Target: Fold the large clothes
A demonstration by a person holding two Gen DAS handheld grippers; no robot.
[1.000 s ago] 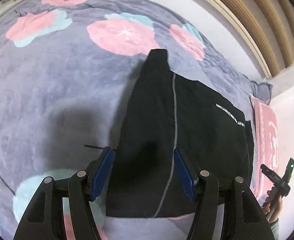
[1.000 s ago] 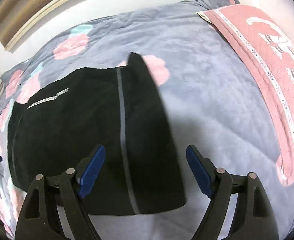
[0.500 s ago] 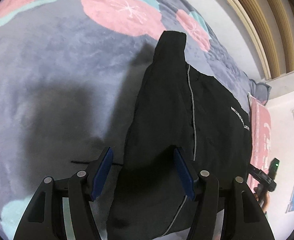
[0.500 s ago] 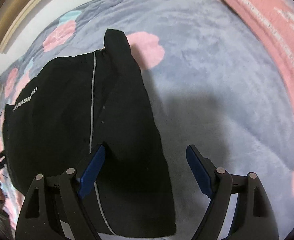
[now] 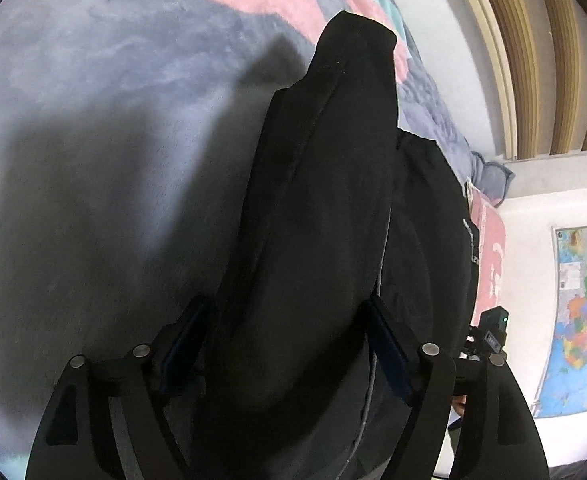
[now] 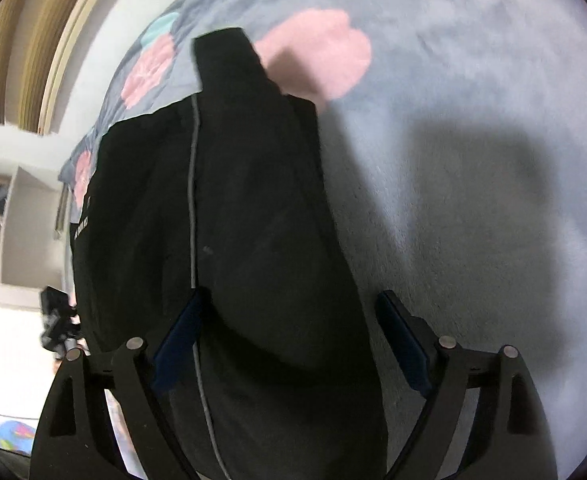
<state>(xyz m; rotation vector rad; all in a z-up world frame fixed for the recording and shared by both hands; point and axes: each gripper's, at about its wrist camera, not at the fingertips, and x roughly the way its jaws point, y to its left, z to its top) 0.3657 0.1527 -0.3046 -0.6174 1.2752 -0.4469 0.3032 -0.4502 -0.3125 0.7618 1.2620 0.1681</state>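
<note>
Black garment (image 5: 317, 220) on bedspread (image 5: 93, 160) | lies between left gripper (image 5: 289, 344) jaws, just widened, unclamped | right gripper (image 6: 293, 340) jaws apart, straddling its edge

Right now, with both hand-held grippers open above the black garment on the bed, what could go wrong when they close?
1. The left hand-held gripper, jaws just opened wider, straddles a thick folded strip of the black garment; it may pinch only the top layer, so the fold slips apart.
2. The right hand-held gripper has one finger over the garment and the other finger over the blanket; closing could catch blanket too.
</note>
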